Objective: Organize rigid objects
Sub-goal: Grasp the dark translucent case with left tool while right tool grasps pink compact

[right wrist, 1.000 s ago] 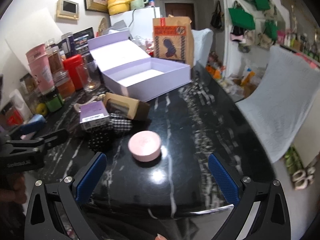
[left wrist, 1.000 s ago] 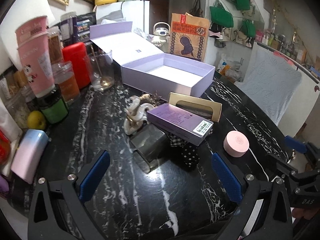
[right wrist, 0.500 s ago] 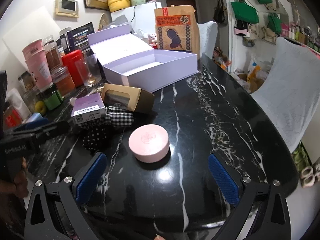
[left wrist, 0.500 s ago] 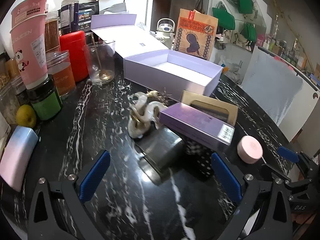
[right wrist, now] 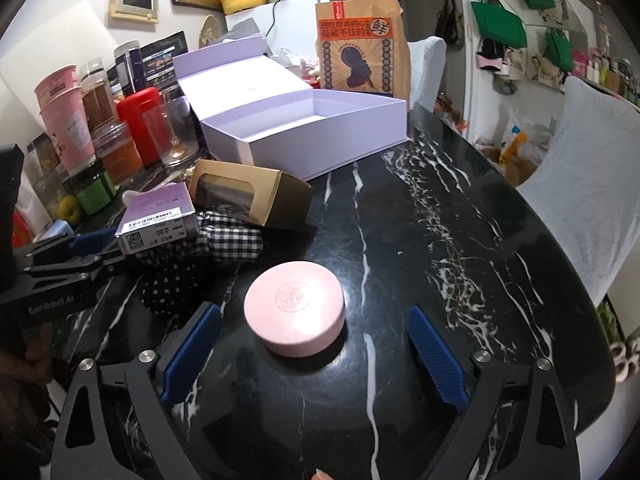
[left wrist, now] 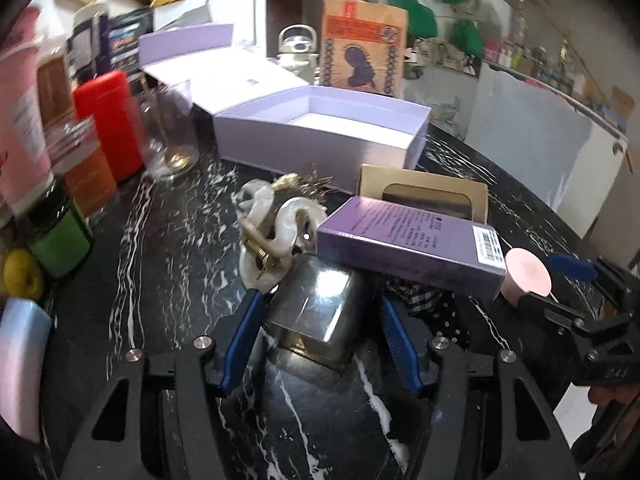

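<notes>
My left gripper [left wrist: 320, 336] has closed in around a dark smoky translucent block [left wrist: 316, 316] on the black marble table; both blue pads sit against its sides. A purple carton [left wrist: 408, 248] rests partly over the block, next to a pearly hair claw [left wrist: 272, 232] and a kraft window box [left wrist: 424, 196]. My right gripper [right wrist: 316, 356] is open, its fingers on either side of a round pink tin [right wrist: 295, 312] without touching it. The open lilac gift box [right wrist: 312, 132] stands behind.
Jars, pink cups, a red canister [left wrist: 108, 120] and a glass crowd the left edge. A brown paper bag [right wrist: 362, 46] stands behind the gift box. Checked and dotted fabric [right wrist: 224, 244] lies under the cartons. The table's rounded edge [right wrist: 568, 280] runs along the right.
My left gripper moved forward and closed its fingers onto the dark block. My right gripper advanced until the pink tin sits between its open fingers.
</notes>
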Motion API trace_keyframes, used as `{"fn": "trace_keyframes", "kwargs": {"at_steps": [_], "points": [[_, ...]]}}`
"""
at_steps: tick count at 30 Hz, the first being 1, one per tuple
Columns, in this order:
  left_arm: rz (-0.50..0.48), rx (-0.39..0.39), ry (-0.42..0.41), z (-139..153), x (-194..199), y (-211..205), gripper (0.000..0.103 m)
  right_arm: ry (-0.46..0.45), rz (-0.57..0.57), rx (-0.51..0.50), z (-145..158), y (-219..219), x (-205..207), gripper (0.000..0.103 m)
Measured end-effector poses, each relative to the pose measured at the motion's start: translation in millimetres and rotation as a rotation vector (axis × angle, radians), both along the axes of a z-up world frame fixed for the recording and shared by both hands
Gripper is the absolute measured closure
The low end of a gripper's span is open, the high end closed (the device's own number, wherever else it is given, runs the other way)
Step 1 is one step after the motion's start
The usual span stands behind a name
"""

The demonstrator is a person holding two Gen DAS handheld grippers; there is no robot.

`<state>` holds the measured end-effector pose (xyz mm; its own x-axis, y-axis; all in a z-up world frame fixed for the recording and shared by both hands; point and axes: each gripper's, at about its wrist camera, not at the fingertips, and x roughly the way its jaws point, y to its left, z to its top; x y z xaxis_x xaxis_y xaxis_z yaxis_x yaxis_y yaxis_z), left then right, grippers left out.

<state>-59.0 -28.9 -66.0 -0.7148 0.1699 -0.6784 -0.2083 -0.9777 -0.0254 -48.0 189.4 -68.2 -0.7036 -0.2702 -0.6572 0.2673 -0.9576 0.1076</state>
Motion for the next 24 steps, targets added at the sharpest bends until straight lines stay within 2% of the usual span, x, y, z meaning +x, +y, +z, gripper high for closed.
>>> {"fn": "trace_keyframes", "kwargs": {"at_steps": [2, 6, 8, 10, 11, 16, 24], "points": [[-0.011, -0.026, -0.004, 0, -2, 3, 0.043, -0.003, 0.004, 0.002, -1, -1, -1, 0.013], [-0.014, -0.029, -0.027, -2, -5, 5, 0.045, 0.002, 0.011, 0.01, -3, -4, 0, 0.019], [-0.014, -0.025, -0.031, -2, -6, 3, 0.046, 0.009, 0.005, 0.006, -3, -3, -1, 0.033], [-0.011, -0.014, -0.032, -2, -4, 2, 0.048, 0.012, 0.004, 0.001, -3, -3, -2, 0.041], [-0.003, 0.002, -0.038, -2, -4, 0, 0.049, 0.012, 0.009, -0.006, -3, -2, -3, 0.051], [-0.01, 0.047, -0.046, 0, 2, -4, 0.054, 0.014, -0.003, -0.016, -1, 2, 0, 0.052], [-0.019, 0.106, -0.058, 1, 20, -12, 0.056, 0.016, 0.004, -0.017, 0, 6, 8, 0.052]]}}
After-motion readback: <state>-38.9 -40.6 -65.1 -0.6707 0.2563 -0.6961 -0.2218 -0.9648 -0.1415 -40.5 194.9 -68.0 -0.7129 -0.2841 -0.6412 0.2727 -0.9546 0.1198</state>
